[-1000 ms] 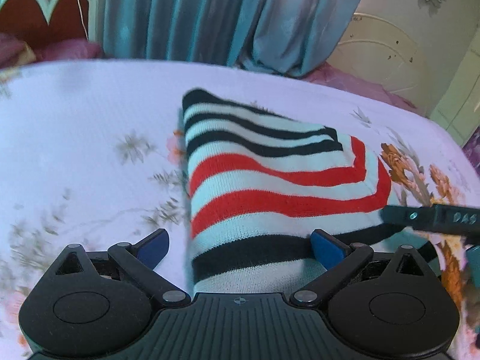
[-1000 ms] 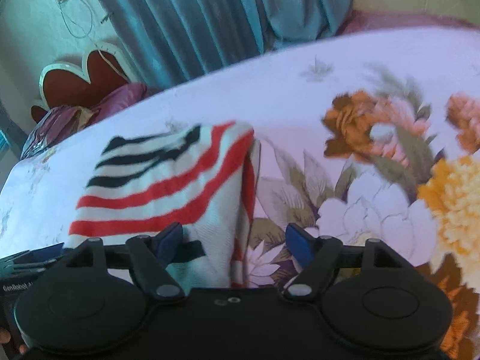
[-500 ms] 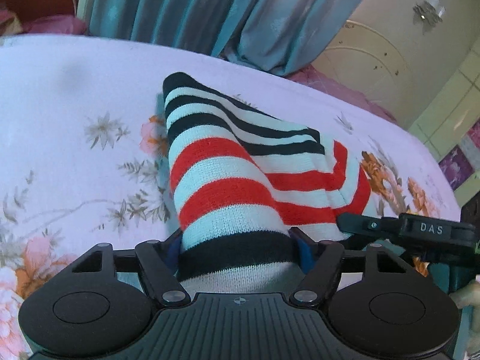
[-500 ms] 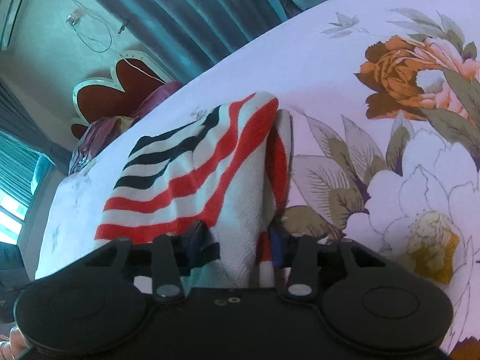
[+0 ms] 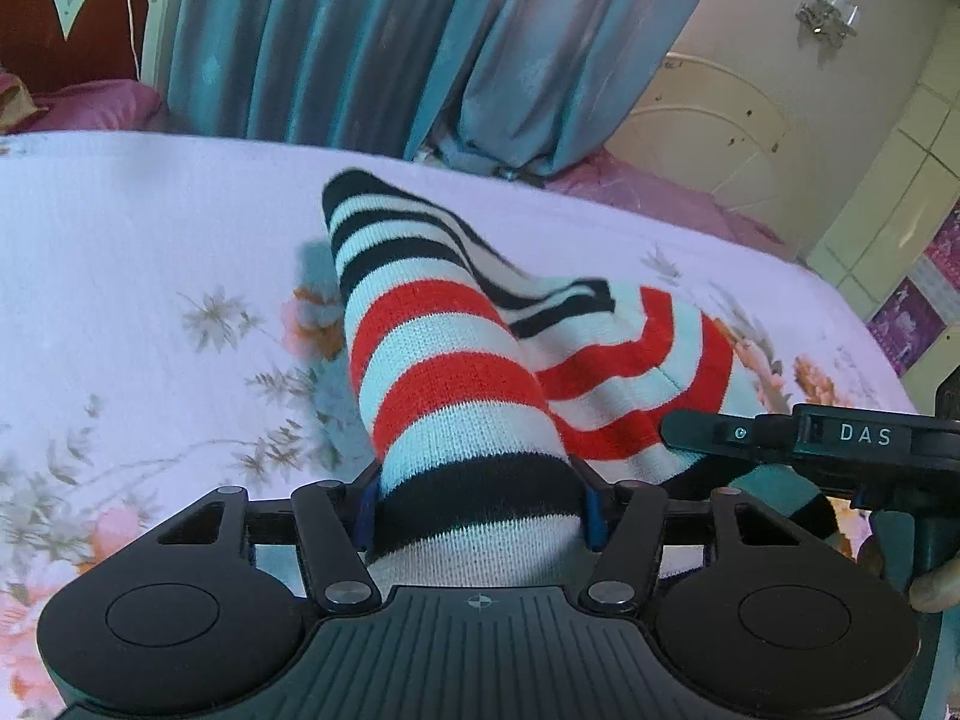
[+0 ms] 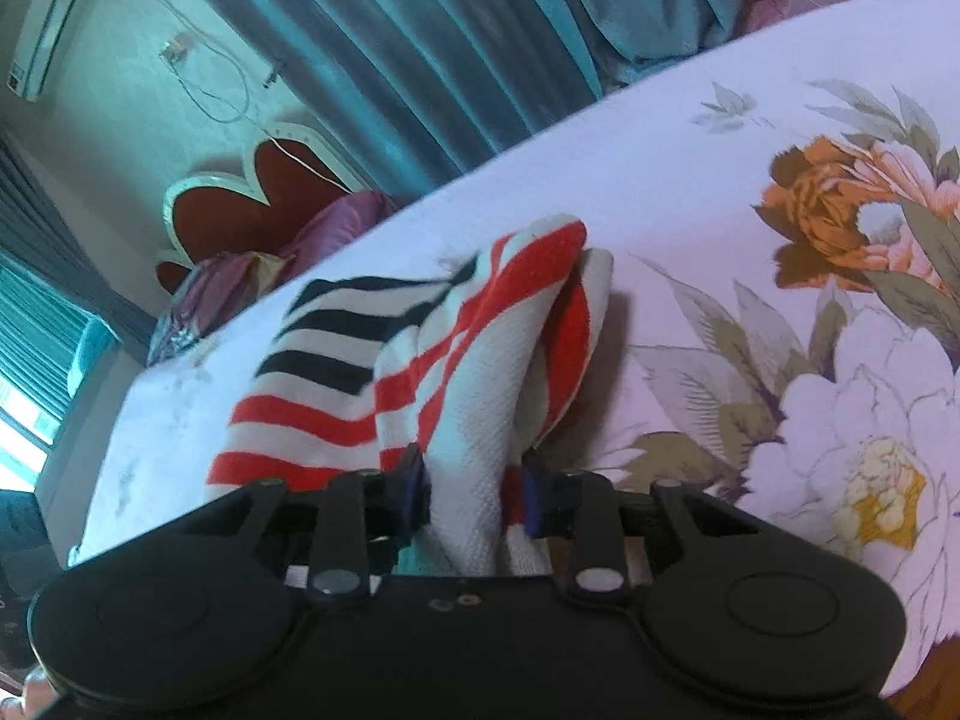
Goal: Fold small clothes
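Observation:
A small knit garment [image 5: 444, 360] with red, black and pale blue stripes lies on the flowered bedsheet [image 5: 120, 252]. My left gripper [image 5: 480, 504] is shut on its near left edge, and the cloth rises bunched between the blue pads. My right gripper [image 6: 474, 492] is shut on the near right edge of the same garment [image 6: 420, 360], which is lifted off the sheet [image 6: 690, 192]. The right gripper's black finger [image 5: 780, 435] shows at the right in the left wrist view, beside the cloth.
Teal curtains [image 5: 390, 42] hang behind the bed. A red headboard [image 6: 240, 192] and purple pillows [image 6: 252, 264] stand at the far left. A cream cabinet [image 5: 708, 120] is at the back right. The sheet's large flower print [image 6: 840, 360] spreads to the right.
Both grippers closed from open onto the garment's near edge. They have lifted it, so the cloth now bunches and rises off the sheet.

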`<state>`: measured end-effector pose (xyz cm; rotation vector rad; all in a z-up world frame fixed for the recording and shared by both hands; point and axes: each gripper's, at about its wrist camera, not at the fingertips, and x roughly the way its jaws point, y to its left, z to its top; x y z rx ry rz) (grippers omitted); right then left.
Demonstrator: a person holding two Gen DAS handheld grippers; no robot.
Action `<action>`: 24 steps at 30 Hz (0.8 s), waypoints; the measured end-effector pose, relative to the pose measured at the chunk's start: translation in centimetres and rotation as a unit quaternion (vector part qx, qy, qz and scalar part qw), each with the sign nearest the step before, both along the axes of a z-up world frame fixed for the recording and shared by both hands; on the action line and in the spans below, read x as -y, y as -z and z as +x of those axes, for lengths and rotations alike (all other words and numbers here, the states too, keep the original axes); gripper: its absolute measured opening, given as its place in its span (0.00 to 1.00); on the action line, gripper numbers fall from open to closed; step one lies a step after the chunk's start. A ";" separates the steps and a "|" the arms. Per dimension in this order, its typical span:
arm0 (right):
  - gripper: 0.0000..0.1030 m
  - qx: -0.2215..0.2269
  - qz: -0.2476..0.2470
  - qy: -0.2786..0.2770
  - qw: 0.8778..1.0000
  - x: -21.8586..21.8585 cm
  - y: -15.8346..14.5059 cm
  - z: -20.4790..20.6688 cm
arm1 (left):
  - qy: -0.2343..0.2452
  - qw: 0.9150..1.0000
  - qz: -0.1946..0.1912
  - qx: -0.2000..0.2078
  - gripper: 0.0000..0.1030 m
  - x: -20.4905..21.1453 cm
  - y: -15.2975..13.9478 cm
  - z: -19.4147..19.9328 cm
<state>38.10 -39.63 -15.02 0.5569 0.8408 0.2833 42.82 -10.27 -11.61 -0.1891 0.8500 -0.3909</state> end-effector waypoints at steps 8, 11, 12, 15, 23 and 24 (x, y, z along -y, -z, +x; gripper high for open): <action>0.29 0.019 0.002 -0.020 1.000 -6.1 -2.9 -0.2 | -0.011 1.000 0.001 0.018 0.57 -7.6 -3.2 -1.3; 0.29 0.025 0.001 -0.028 0.999 -10.1 -3.4 0.2 | -0.017 1.000 0.001 0.026 0.57 -12.2 -3.7 -1.6; 0.29 0.026 0.002 -0.030 0.999 -11.5 -3.5 0.2 | -0.019 0.999 0.000 0.028 0.57 -13.7 -3.7 -1.6; 0.29 0.030 0.003 -0.027 0.999 -16.2 -3.6 0.7 | -0.016 0.999 -0.002 0.033 0.57 -19.2 -3.5 -1.4; 0.29 0.026 0.016 -0.022 0.999 -28.1 -1.6 3.6 | -0.022 0.999 0.015 0.039 0.57 -31.8 -0.7 0.9; 0.29 0.024 0.014 -0.024 0.999 -29.1 -1.1 3.9 | -0.024 0.999 0.016 0.037 0.57 -32.6 -0.2 1.2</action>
